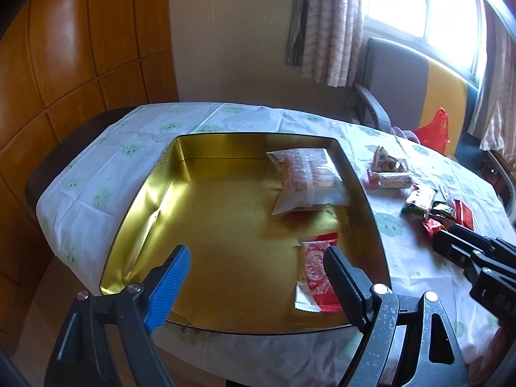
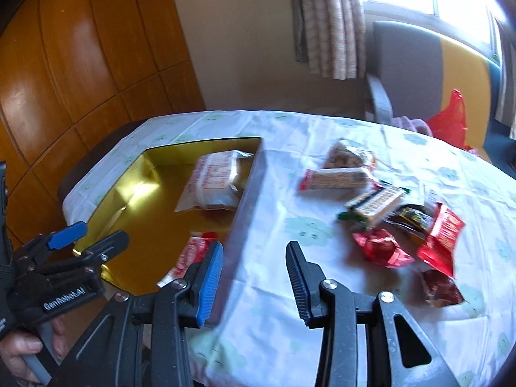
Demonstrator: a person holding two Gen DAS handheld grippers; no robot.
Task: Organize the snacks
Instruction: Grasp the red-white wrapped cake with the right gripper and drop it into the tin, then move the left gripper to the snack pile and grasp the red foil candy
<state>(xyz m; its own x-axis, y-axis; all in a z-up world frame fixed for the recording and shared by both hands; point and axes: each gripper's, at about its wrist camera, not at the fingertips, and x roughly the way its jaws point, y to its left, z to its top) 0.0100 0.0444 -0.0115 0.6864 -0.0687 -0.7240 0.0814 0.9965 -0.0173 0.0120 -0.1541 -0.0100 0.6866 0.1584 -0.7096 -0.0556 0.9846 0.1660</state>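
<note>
Hovering with fingers apart and empty, left claw (image 1: 258, 264) over gold tin (image 1: 135, 200), right claw (image 2: 254, 258) above tablecloth (image 2: 274, 306).

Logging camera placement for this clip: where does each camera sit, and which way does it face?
Left wrist: rides the left gripper, above the near edge of the gold tin, facing across the table toward the window; its own open fingers show, plus the right gripper at the right edge.
Right wrist: rides the right gripper, over the tablecloth beside the tin, facing the loose snacks; its open fingers show, plus the left gripper and the holding hand.
Shared: tin, white packet, red-and-white packet, snacks.
</note>
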